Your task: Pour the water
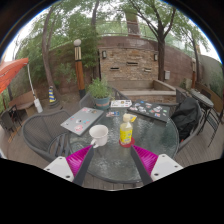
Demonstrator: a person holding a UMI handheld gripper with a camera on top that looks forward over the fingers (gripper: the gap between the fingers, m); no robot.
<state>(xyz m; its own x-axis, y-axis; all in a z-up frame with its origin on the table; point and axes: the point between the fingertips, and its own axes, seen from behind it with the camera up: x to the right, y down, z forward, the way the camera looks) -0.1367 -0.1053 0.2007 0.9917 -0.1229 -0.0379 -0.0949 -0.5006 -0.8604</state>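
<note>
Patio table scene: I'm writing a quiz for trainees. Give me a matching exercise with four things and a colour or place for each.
Things:
1. mug
2. bottle
3. claw pads
4. potted plant

Descriptions:
A. magenta
B. white, ahead of the left finger
C. far side of the table
D. yellow liquid, right of the mug

Pairs: 1-B, 2-D, 3-A, 4-C. The claw is open, holding nothing.

Soft shaded daylight, bright sky overhead, strong fisheye edge distortion.
</note>
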